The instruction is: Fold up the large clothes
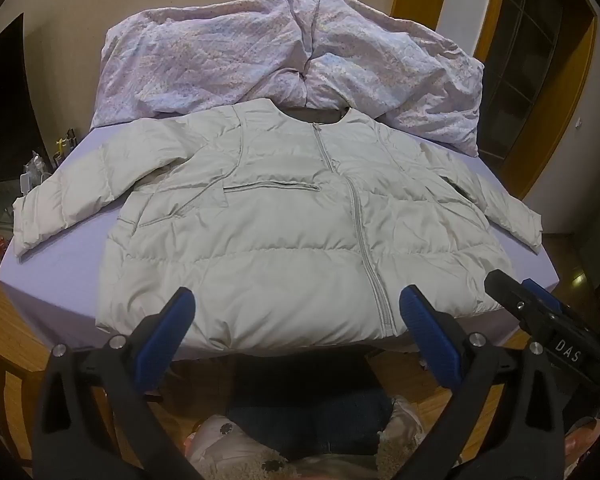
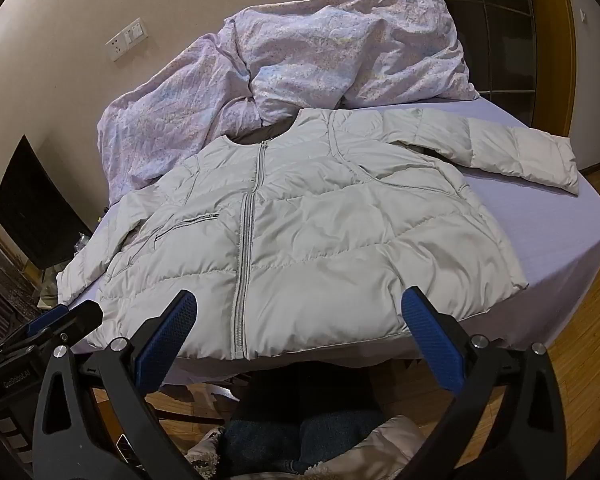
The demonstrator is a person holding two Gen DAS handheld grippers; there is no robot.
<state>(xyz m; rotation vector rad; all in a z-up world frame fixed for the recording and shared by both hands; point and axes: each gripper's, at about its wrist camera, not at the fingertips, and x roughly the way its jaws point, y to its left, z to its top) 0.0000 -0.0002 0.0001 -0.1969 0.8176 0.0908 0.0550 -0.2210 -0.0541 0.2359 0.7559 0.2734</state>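
A pale grey-green puffer jacket point(image 1: 284, 216) lies flat and zipped on the lavender bed point(image 1: 68, 256), front up, both sleeves spread out to the sides. Its hem hangs at the near bed edge. My left gripper point(image 1: 298, 304) hovers open just above that hem, nothing between its blue pads. In the right wrist view the same jacket point(image 2: 300, 232) lies ahead, and my right gripper point(image 2: 300, 304) is open over the hem, touching nothing. The right gripper's tip point(image 1: 512, 288) shows at the right of the left wrist view; the left one point(image 2: 60, 320) shows at the lower left of the right wrist view.
A crumpled floral duvet point(image 1: 284, 60) is heaped at the far end of the bed, touching the jacket's collar. Wooden floor point(image 2: 580, 340) surrounds the bed. A dark screen point(image 2: 36, 208) and small clutter stand at the left. A person's jeans-clad legs point(image 1: 312, 420) are below the grippers.
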